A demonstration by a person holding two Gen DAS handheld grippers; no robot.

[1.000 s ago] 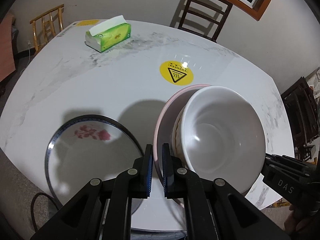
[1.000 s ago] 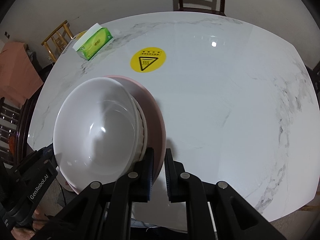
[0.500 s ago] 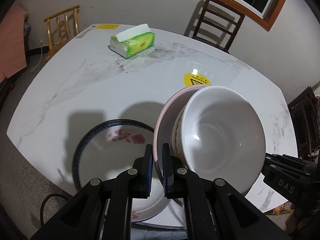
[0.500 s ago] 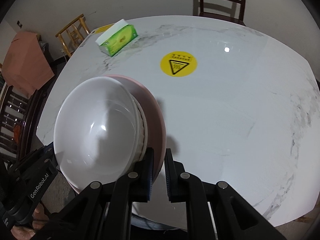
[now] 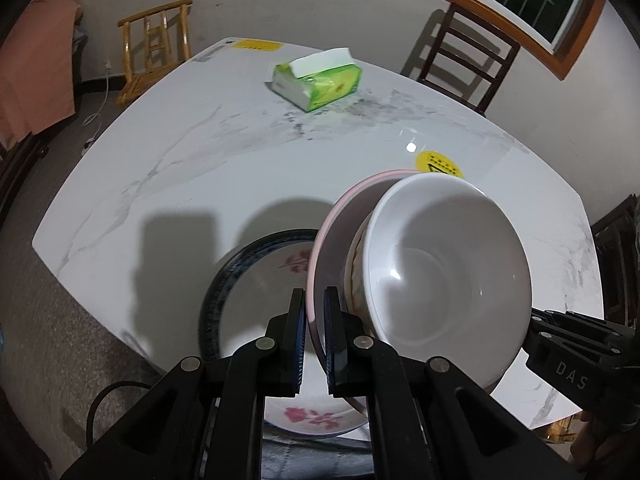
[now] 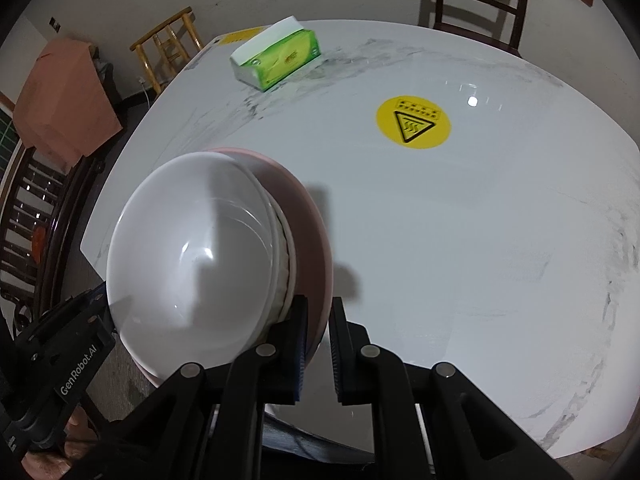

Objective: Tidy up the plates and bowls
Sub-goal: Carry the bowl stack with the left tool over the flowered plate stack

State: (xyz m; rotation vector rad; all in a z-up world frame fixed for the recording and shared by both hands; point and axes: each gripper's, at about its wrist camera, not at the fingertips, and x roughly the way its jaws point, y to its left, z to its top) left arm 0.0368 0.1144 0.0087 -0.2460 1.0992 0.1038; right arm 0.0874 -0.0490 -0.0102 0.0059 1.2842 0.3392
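Item: pink plate (image 5: 326,264) carrying nested white bowls (image 5: 448,276), held above the table (image 5: 168,168). Left tongs (image 5: 314,336) and right tongs (image 6: 318,344) clamped on opposite rims. Flowered plate (image 5: 256,280) at 7 o'clock beneath. Step: carrying. Next, likely: centre, lower onto flowered plate.

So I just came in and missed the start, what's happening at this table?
A person is tidying dishes with a gripper in each hand. The left gripper and right gripper are each clamped on opposite edges of a pink plate, which carries stacked bowls with a white bowl on top. The stack is held above the marble table, over a flowered plate lying near the table's edge. A green tissue pack sits further back.
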